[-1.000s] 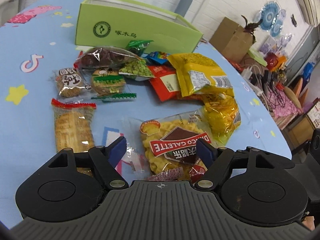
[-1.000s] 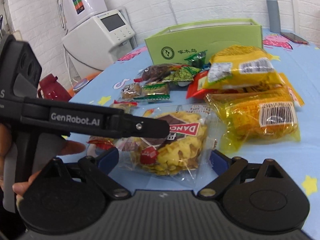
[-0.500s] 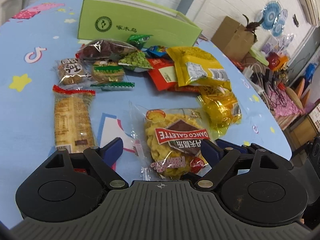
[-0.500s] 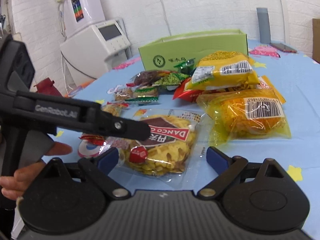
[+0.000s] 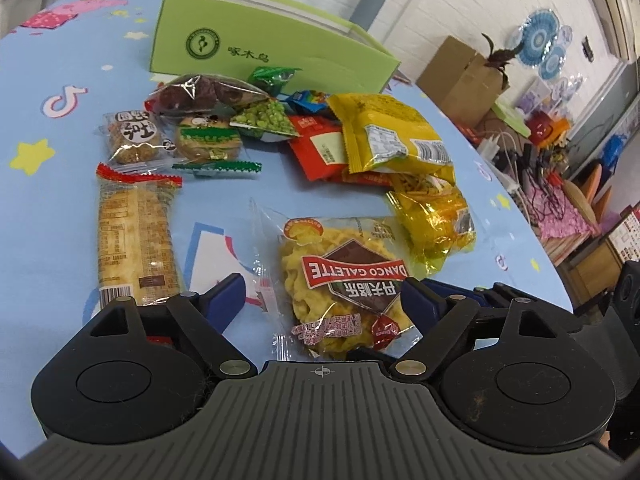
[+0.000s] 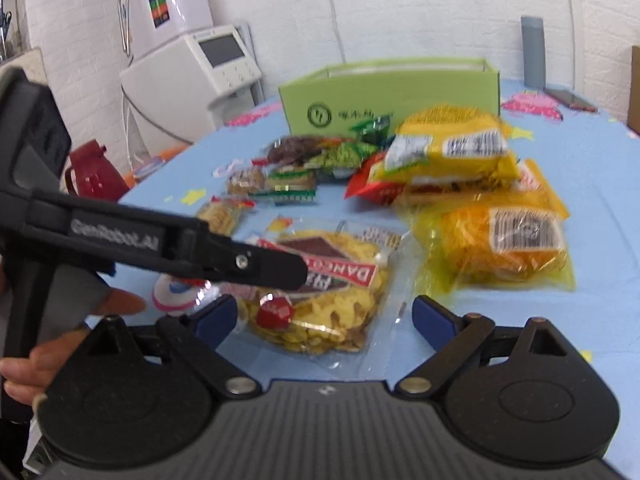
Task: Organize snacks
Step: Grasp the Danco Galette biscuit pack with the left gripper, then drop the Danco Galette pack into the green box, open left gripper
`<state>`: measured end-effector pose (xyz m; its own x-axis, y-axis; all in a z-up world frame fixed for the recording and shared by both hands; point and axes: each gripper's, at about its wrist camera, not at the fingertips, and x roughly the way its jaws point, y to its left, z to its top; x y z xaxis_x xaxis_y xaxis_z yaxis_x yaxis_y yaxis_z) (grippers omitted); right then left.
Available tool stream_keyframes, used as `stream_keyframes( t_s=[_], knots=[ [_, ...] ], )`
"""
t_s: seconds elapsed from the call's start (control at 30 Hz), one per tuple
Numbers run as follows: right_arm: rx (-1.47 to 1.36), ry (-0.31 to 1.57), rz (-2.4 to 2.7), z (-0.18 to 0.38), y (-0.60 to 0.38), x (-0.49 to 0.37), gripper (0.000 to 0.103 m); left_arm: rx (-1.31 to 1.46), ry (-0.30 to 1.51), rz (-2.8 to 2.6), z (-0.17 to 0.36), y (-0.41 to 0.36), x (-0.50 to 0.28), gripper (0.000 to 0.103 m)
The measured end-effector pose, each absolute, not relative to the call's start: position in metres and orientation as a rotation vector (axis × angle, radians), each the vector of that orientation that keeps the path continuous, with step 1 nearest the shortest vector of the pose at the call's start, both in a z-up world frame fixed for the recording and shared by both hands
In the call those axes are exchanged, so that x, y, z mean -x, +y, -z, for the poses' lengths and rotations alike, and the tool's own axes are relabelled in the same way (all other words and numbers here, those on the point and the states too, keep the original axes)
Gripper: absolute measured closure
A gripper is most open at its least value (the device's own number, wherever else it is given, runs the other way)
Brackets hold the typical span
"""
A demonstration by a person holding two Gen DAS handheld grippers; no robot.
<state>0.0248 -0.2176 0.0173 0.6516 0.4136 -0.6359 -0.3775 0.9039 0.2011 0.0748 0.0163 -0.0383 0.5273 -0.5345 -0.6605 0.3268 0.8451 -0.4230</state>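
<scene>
Lime-green box, star-printed light-blue tablecloth, yellow galette packet with red banner

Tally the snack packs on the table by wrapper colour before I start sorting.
Clear packs: 5
Yellow packs: 2
Green packs: 2
Red pack: 1
Blue pack: 1
Total: 11 in view; the pile may hide more.

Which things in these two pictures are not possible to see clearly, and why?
- Inside of the green box: both views, hidden by its own walls.
- Red packet: left wrist view, mostly covered by the yellow bag.
- Box lettering: right wrist view, blurred.
- Galette packet: right wrist view, partly behind the left tool.
</scene>
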Motion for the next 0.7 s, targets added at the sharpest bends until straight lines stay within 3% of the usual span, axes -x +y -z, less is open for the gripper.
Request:
stream_keyframes(
  t_s=[0.07,0.17,0.3,0.47,0.7],
  knots=[
    [-0.025,0.728,-0.453,-0.016,-0.21,-0.025,0.009,0.247,0.866,0.531,0.039,0.013,-0.074,0.031],
    [-0.038,0.74,-0.518,-0.016,-0.2,-0.026,0.009,0.195,0.851,0.527,0.038,0.005,-0.072,0.051],
    [0.029,0.721,-0.512,-0.025,-0.188,-0.023,0.01,0.244,0.838,0.516,0.027,0.016,-0.075,0.068],
    [0.024,0.65,-0.532,-0.052,-0.193,-0.042,0.012,0.282,0.787,0.534,-0.007,0.028,-0.1,0.071],
    [0.079,0.558,-0.56,-0.106,-0.194,-0.142,0.013,0.239,0.67,0.525,-0.073,0.02,-0.186,0.07]
  ],
)
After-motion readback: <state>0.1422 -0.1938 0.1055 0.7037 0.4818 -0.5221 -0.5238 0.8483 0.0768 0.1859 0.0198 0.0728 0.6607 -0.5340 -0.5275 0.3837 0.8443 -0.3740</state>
